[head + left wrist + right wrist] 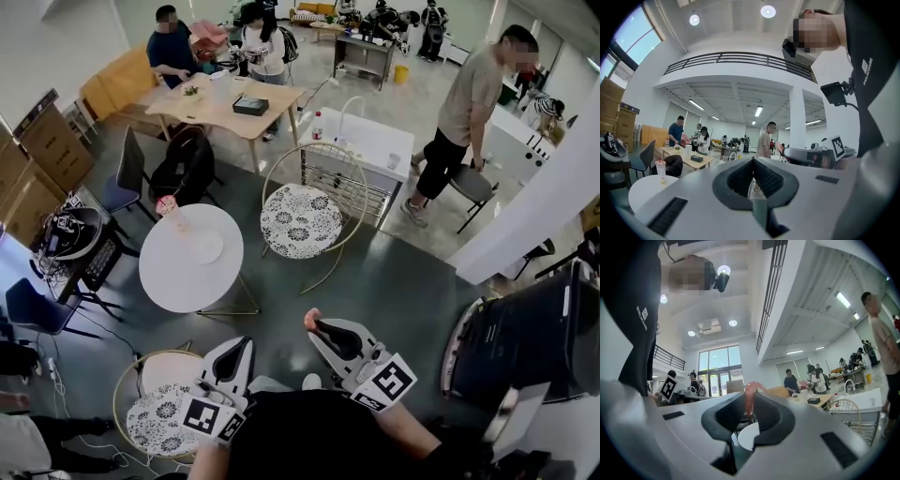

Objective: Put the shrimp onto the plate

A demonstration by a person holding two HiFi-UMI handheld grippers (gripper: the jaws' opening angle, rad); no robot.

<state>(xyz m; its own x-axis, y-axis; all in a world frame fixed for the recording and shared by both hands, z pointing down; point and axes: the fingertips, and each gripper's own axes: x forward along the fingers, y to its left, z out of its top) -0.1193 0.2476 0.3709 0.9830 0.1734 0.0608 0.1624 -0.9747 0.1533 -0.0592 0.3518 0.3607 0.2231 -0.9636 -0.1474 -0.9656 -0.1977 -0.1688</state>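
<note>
While the right gripper [749,411] is pinching the pink shrimp [749,398] between its narrowed jaws, plain in its own view, only the head view is showing the plate [204,247] lying well apart on the round white table [169,277], and the left gripper [753,176] is holding its jaws together.

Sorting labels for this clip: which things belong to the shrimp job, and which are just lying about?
Job: shrimp, gripped in right tool; plate on round white table.
Lying about: drink cup, patterned chair, black backpack, idle left tool.
</note>
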